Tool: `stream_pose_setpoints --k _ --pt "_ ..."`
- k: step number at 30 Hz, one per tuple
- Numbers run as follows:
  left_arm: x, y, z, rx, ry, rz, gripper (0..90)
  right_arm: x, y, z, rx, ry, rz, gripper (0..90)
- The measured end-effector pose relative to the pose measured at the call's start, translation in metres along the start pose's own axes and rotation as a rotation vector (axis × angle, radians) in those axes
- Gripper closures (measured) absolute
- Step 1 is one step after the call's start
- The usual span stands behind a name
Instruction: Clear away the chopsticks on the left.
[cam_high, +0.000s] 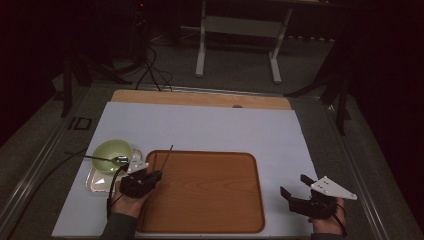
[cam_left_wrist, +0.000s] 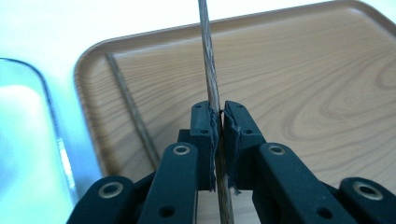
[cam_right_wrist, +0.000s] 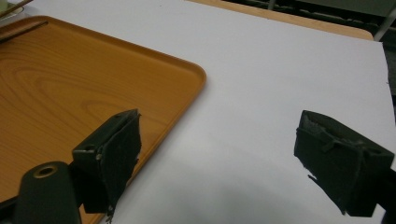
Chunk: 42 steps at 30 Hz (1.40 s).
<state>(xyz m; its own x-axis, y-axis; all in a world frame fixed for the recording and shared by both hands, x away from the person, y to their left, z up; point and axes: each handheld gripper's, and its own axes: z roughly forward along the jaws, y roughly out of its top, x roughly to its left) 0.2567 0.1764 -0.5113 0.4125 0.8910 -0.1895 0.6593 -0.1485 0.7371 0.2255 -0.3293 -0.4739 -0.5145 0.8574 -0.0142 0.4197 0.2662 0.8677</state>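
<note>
left tool (cam_left_wrist: 218, 119) is pressed together on a thin wooden chopstick (cam_left_wrist: 208, 70), the pads pinching it near its lower part, with the stick running up and away from the jaws over the near-left part of the wooden tray (cam_left_wrist: 299, 79). in the high view the same left tool (cam_high: 150, 176) sits over the tray's left edge, the chopstick (cam_high: 167, 153) slanting up from it toward the far side. a second chopstick (cam_left_wrist: 133, 109) lies flat inside the tray, along its left rim. the tray (cam_high: 210, 192) rests on a white sheet (cam_high: 225, 127) covering the bench (cam_high: 200, 98). left of the tray stands a pale green bowl (cam_high: 109, 152) with a metal spoon (cam_high: 107, 159) laid across it; the bowl sits on a small clear dish (cam_high: 95, 182), just beside the tray's left rim. right tool (cam_right_wrist: 217, 154) is spread wide with nothing between its pads, held over the white sheet to the right of the tray; in the high view it (cam_high: 295, 190) is at the near right, well apart from the tray's right edge, in the person's right hand (cam_high: 330, 217).
</note>
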Motion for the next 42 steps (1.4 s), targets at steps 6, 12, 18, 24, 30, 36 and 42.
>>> stream_pose_setpoints --k 6,12,18,24,30,36,42 --pt "0.007 -0.002 -0.002 0.006 0.030 -0.039 82.5 0.000 0.000 0.000 0.000 0.000 0.001 14.2" --pt "0.013 -0.005 -0.002 0.025 0.065 -0.073 81.7 0.000 0.000 0.000 0.001 0.001 0.002 14.2" --pt "0.017 -0.007 -0.002 0.053 0.103 -0.102 80.9 0.001 0.001 0.001 0.003 0.000 -0.007 14.2" --pt "0.017 -0.010 0.000 0.083 0.123 -0.109 80.2 0.001 0.001 0.001 0.002 0.001 -0.007 14.2" --pt "0.018 -0.011 0.002 0.117 0.118 -0.109 80.5 0.001 0.001 0.001 0.003 0.001 -0.008 14.2" --pt "0.017 -0.012 0.001 0.134 0.119 -0.097 79.8 0.001 0.001 0.002 0.003 0.002 -0.008 14.2" --pt "0.013 -0.013 0.001 0.153 0.126 -0.080 80.9 0.001 0.001 0.002 0.004 0.003 -0.007 14.2"
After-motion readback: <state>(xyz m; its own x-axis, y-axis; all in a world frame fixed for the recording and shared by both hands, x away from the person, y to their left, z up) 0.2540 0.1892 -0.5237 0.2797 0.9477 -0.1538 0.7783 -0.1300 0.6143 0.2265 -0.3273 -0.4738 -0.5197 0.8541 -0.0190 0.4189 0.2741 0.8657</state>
